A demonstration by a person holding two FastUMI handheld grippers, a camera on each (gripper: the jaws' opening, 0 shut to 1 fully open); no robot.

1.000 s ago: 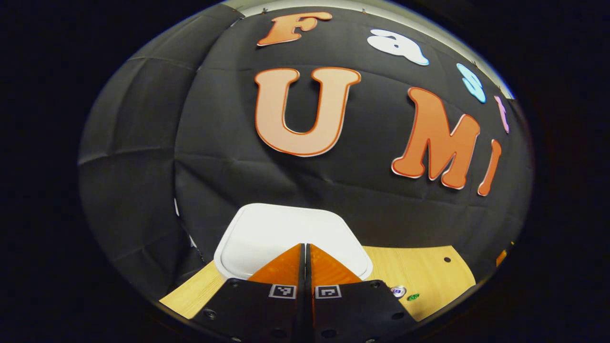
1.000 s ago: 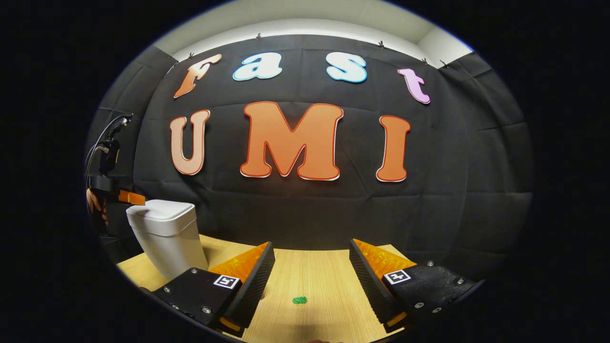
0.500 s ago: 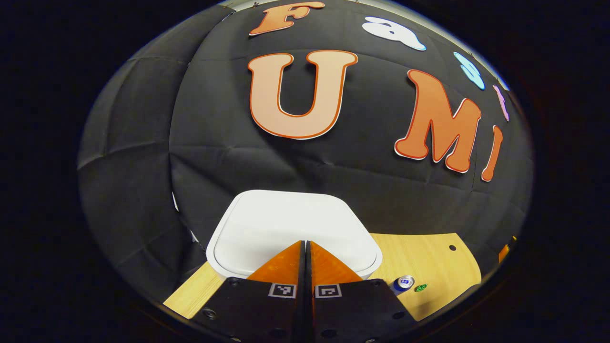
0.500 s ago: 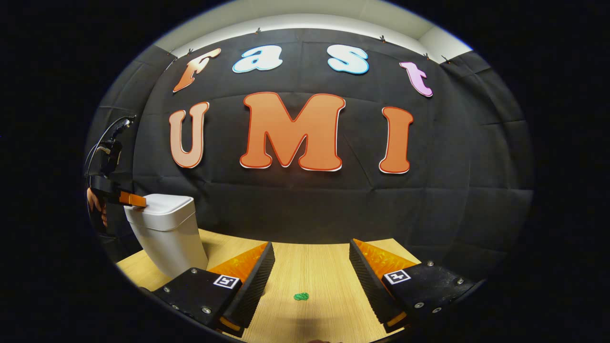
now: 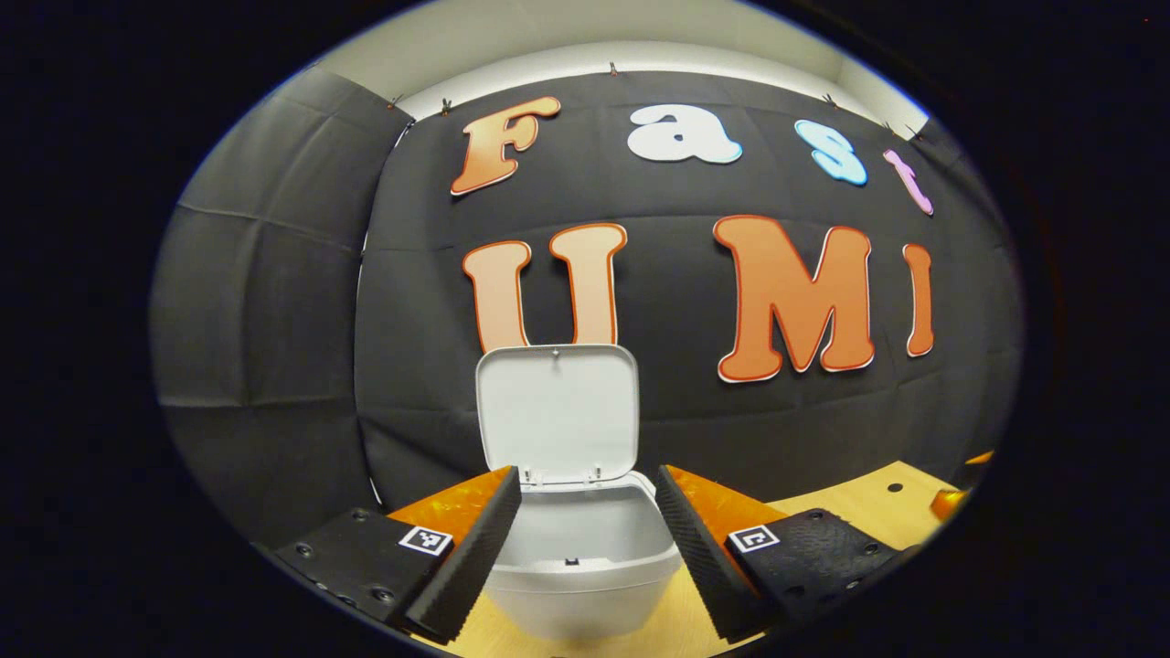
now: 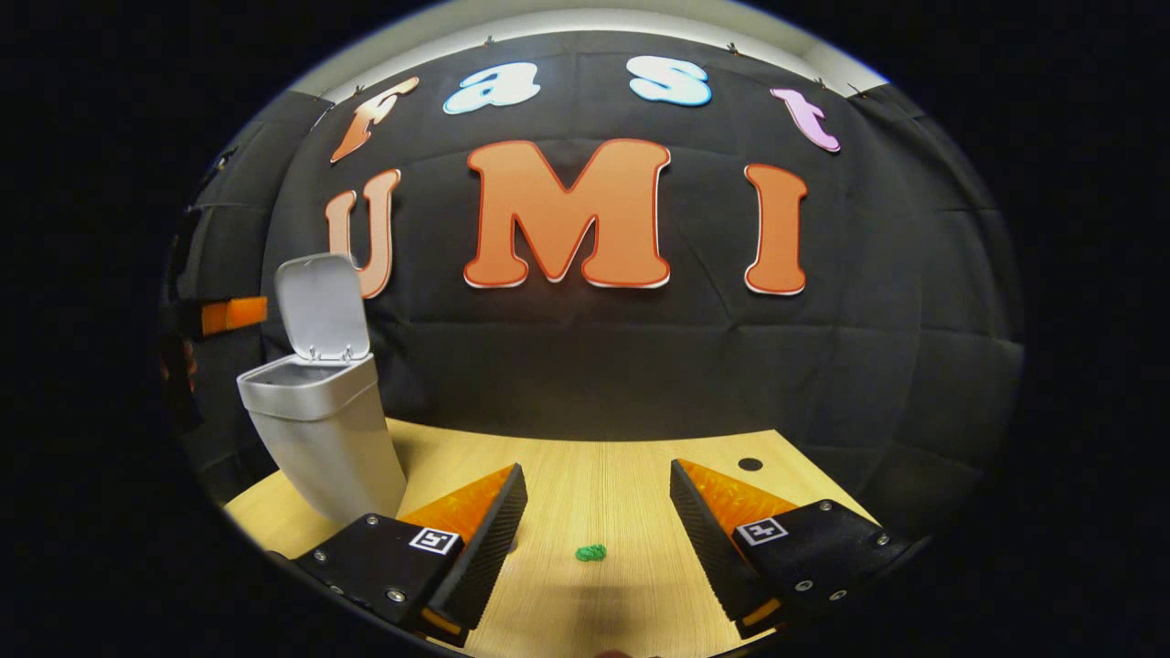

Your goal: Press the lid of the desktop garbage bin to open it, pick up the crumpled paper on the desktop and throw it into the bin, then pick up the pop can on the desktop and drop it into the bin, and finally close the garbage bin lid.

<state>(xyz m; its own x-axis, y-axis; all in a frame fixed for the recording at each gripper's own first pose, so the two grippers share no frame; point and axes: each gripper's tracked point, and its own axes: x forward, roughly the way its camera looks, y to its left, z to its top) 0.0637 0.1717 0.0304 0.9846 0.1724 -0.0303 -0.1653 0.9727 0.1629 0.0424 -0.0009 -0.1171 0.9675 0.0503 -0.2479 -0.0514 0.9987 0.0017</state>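
— Where was the bin when you checked?

— In my left gripper view the garbage bin [image 5: 585,557] sat at six o'clock, its lid [image 5: 558,416] standing upright and open. My left gripper [image 5: 585,539] was spread wide, holding nothing, fingers flanking the bin's mouth.

— And the right?

— My right gripper [image 6: 594,521] was released too, over the table [image 6: 622,466]. A small green scrap [image 6: 591,553] lay between its fingers; the bin stood at nine o'clock.

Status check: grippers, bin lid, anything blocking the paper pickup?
Left gripper open, at bin. Right gripper open above green paper. Lid up. Nothing blocking.
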